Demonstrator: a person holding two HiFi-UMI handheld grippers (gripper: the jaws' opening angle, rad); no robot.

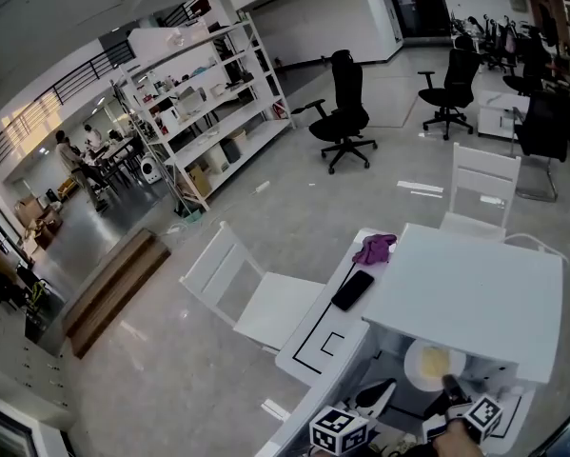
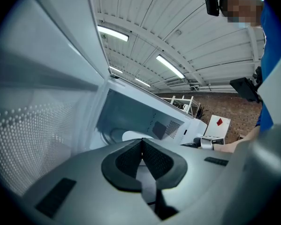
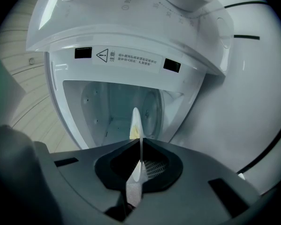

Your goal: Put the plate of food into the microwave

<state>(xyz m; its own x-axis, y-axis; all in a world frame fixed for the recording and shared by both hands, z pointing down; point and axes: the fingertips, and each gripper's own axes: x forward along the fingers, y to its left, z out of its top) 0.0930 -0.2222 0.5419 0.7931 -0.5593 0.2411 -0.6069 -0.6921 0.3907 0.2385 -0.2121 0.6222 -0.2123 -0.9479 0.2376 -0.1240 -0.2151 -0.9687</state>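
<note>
The right claw (image 3: 139, 146) is pinched tight on the near rim of the plate (image 3: 135, 121). The whole plate sticks out ahead of it, at the open mouth of the microwave (image 3: 131, 55), and to my eye it is not yet set down inside.

That one-edge grip looks like the weak spot. The load hangs out past the claw's tips, so a small dip of the hand could drop the far rim. Then the food (image 3: 136, 133) might slide off, or the rim might slip from the pads. The far edge could also knock the frame of the opening just ahead of the claw, or catch the cavity floor before the plate is level.

The left claw (image 2: 141, 149) has its jaws together on nothing. The opened door (image 2: 32, 125) stands close on its left, and a nudge there might swing the door in against the plate or the other claw.

The plate itself is plain white, thin and shallow, showing edge-on between the right claw's jaws. A pale yellow patch of food lies towards its middle. It looks smooth and glossy, so probably slippery in a pinch.
</note>
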